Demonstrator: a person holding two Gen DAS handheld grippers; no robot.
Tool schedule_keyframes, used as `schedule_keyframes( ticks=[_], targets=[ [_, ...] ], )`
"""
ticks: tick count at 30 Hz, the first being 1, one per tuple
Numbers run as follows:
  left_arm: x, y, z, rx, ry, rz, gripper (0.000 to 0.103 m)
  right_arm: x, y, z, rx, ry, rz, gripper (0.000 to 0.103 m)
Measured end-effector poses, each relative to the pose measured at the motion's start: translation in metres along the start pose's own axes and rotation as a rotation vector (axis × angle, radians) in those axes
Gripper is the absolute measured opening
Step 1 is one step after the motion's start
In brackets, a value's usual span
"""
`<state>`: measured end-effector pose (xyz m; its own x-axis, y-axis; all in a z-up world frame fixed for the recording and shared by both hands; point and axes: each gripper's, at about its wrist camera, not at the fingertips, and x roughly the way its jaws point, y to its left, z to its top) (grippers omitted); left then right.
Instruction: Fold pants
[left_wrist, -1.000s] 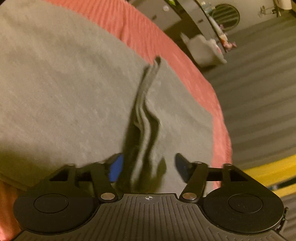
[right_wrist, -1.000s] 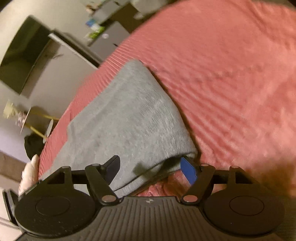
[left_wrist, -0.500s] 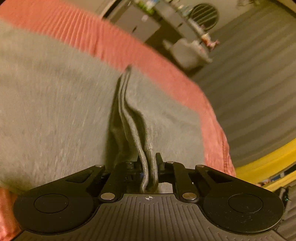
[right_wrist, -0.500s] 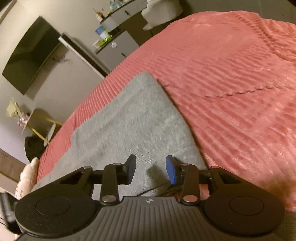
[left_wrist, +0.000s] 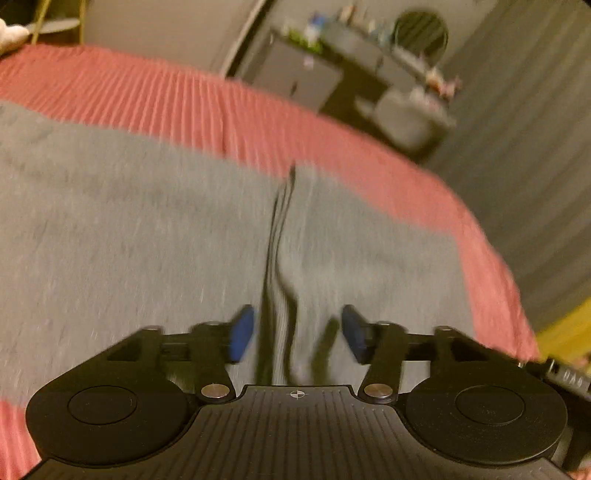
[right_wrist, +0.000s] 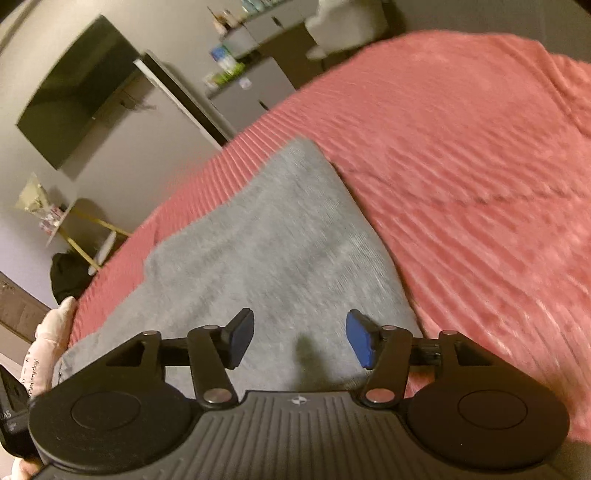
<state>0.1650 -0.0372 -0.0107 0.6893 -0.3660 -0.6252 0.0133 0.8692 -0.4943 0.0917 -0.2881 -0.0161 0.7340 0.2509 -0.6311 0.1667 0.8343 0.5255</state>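
From your left wrist camera, your left gripper (left_wrist: 295, 332) sits at the near edge of the frame with its jaws spread wide and nothing between the blue pads (left_wrist: 242, 334). Just beyond it lie the grey pants (left_wrist: 129, 236), spread flat across a ribbed pink bedspread (left_wrist: 207, 107). A raised ridge of stacked fabric edges (left_wrist: 279, 236) runs from between the pads away toward the far edge of the pants; the pads stand on either side of it, apart from it. Whether the pads rest on the fabric below cannot be told, as the picture is blurred. Far right, past the bed, there is a grey cabinet (left_wrist: 306, 79) with small items on top and a round dark vent (left_wrist: 421, 33) on the wall.

From your right wrist camera, your right gripper (right_wrist: 299, 341) is also spread wide and holds nothing. The pants (right_wrist: 266, 251) lie directly ahead of it, folded, with a rounded corner pointing to the far side and their right edge lying on the bedspread (right_wrist: 480, 166), which fills the right of the view. Far left, a dark television (right_wrist: 77, 88) hangs on the wall, and a small gold-legged table (right_wrist: 74, 229) stands near the bed.
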Motion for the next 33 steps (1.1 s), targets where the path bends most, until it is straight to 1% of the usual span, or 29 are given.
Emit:
schedule_keyframes(
  ticks=[2,4,5,6,7,9,10,12,14,15,17,18,21,23,25,27,30,32,33],
  targets=[
    [0.009,0.003,0.010,-0.035,0.001,-0.052,0.062,0.008,0.003,0.009,-0.013,-0.017,0.005,0.057],
    [0.024,0.001,0.017,-0.033,0.017,-0.051,0.062,0.020,0.006,0.018,-0.016,-0.031,0.002,0.056],
    [0.030,0.004,0.020,-0.028,0.025,-0.039,0.062,0.025,0.008,0.022,-0.022,-0.035,0.003,0.054],
    [0.036,0.006,0.021,-0.032,0.031,-0.033,0.062,0.031,0.010,0.026,-0.028,-0.037,0.000,0.045],
    [0.044,0.006,0.023,-0.046,0.040,-0.038,0.061,0.038,0.011,0.031,-0.036,-0.041,0.000,0.039],
    [0.059,0.010,0.024,-0.089,0.069,-0.072,0.060,0.054,0.010,0.037,-0.068,-0.057,-0.011,0.037],
    [0.064,0.012,0.023,-0.104,0.075,-0.076,0.059,0.063,0.010,0.038,-0.087,-0.062,-0.032,0.036],
    [0.068,0.012,0.023,-0.090,0.069,-0.065,0.050,0.083,0.005,0.038,-0.111,-0.053,-0.105,0.033],
    [0.069,0.010,0.025,-0.062,0.068,-0.039,0.045,0.092,0.005,0.033,-0.157,-0.097,-0.122,0.032],
    [0.069,0.012,0.026,-0.061,0.068,-0.033,0.043,0.093,0.011,0.032,-0.204,-0.117,-0.146,0.032],
    [0.071,0.012,0.028,-0.068,0.063,-0.028,0.042,0.099,0.022,0.033,-0.280,-0.148,-0.200,0.033],
    [0.073,0.013,0.028,-0.071,0.059,-0.021,0.038,0.103,0.023,0.034,-0.291,-0.154,-0.215,0.034],
    [0.076,0.011,0.025,-0.051,0.051,-0.007,0.034,0.116,0.020,0.045,-0.264,-0.165,-0.233,0.038],
    [0.077,0.008,0.024,-0.031,0.047,0.003,0.034,0.120,0.017,0.048,-0.234,-0.171,-0.232,0.040],
    [0.078,0.005,0.025,-0.014,0.044,0.017,0.032,0.120,0.019,0.046,-0.248,-0.171,-0.238,0.041],
    [0.074,0.002,0.023,0.012,0.042,0.030,0.031,0.116,0.020,0.042,-0.264,-0.143,-0.248,0.043],
    [0.071,0.001,0.023,0.016,0.042,0.036,0.028,0.102,0.018,0.037,-0.257,-0.103,-0.248,0.047],
    [0.069,0.001,0.024,0.011,0.049,0.028,0.025,0.089,0.018,0.032,-0.255,-0.075,-0.264,0.053],
    [0.068,0.002,0.024,0.010,0.052,0.024,0.023,0.084,0.018,0.029,-0.253,-0.062,-0.286,0.069]
  ],
)
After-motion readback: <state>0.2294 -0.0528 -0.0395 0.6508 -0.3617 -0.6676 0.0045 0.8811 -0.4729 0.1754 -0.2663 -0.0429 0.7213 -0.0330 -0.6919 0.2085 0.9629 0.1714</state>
